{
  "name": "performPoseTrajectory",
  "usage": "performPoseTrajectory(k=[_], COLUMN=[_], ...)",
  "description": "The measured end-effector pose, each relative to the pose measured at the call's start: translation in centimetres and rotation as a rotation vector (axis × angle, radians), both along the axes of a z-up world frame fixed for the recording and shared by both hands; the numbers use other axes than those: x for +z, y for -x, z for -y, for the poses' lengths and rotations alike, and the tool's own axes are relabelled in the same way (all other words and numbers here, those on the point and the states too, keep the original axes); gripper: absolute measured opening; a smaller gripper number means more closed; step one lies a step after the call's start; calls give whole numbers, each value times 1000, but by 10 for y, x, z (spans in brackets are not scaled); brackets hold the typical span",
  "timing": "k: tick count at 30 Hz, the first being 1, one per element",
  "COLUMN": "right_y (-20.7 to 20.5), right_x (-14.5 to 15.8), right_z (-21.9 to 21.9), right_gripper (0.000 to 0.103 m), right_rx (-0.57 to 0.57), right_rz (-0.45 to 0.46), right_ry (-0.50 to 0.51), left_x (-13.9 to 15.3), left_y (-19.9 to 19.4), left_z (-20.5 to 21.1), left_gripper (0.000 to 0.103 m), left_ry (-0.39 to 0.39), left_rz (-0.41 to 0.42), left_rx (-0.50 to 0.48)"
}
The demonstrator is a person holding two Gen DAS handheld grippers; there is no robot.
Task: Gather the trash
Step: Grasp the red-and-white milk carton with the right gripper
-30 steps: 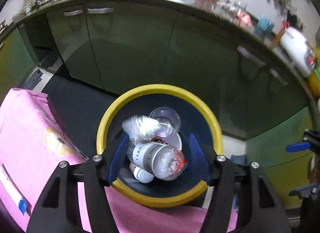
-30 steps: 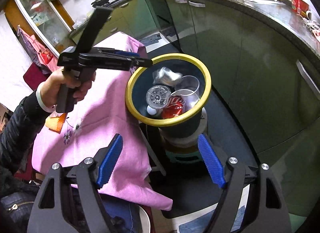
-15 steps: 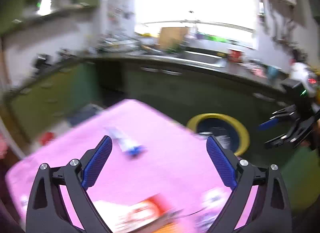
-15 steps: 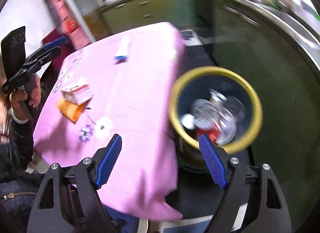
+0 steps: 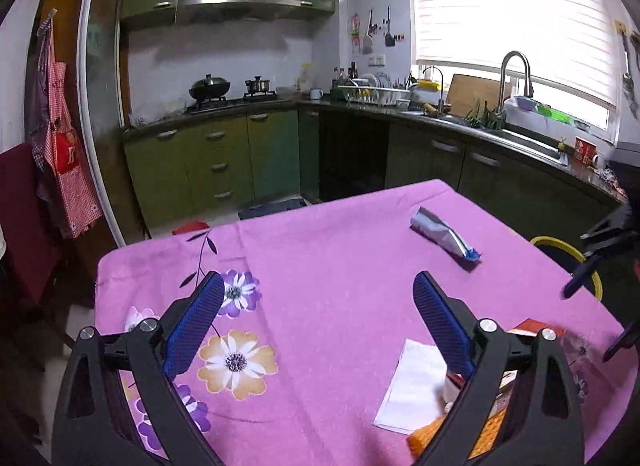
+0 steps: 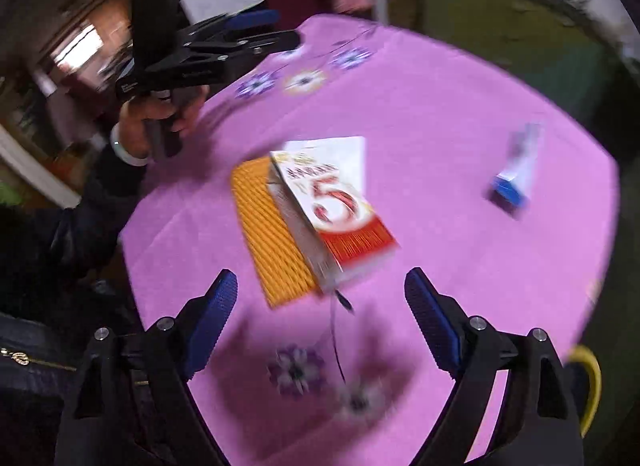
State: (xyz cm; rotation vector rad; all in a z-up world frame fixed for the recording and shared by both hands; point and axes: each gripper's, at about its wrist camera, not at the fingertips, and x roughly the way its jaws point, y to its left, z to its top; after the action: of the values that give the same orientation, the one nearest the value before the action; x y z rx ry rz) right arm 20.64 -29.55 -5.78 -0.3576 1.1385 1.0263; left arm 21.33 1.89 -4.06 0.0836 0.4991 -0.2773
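On the pink flowered tablecloth point(image 5: 320, 286) lie a crumpled silver-and-blue tube point(image 5: 444, 236), a white paper sheet point(image 5: 412, 386), a red-and-white carton point(image 6: 332, 213) and an orange ribbed wrapper point(image 6: 268, 234). The tube also shows in the right wrist view point(image 6: 516, 173). My left gripper point(image 5: 316, 330) is open and empty above the table's near part. My right gripper point(image 6: 320, 326) is open and empty just short of the carton. The yellow-rimmed trash bin point(image 5: 560, 246) stands beyond the table's right edge.
Green kitchen cabinets point(image 5: 224, 161) and a counter with sink point(image 5: 516, 133) ring the room behind the table. A red apron point(image 5: 68, 169) hangs at the left. The bin's rim also shows at the right wrist view's lower right point(image 6: 592, 382).
Both grippers have swung away from the bin and now face the table. The left one has come to look across the tablecloth; the right one now looks down at the carton.
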Motion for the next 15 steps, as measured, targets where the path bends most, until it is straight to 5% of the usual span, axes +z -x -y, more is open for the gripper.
performPoseTrajectory(k=[5,15], right_y=[-38,-59], right_x=[-24,-47], right_z=[-22,-32], right_gripper=[85,75], right_rx=[42,85], right_rz=[-99,-200], right_ry=[4,-39], left_x=[-9,-21], left_y=[0,-13], left_z=[2,-12], left_gripper=[91,91], left_ry=[-20,118], left_rz=[-3,-70], left_rx=[18,20])
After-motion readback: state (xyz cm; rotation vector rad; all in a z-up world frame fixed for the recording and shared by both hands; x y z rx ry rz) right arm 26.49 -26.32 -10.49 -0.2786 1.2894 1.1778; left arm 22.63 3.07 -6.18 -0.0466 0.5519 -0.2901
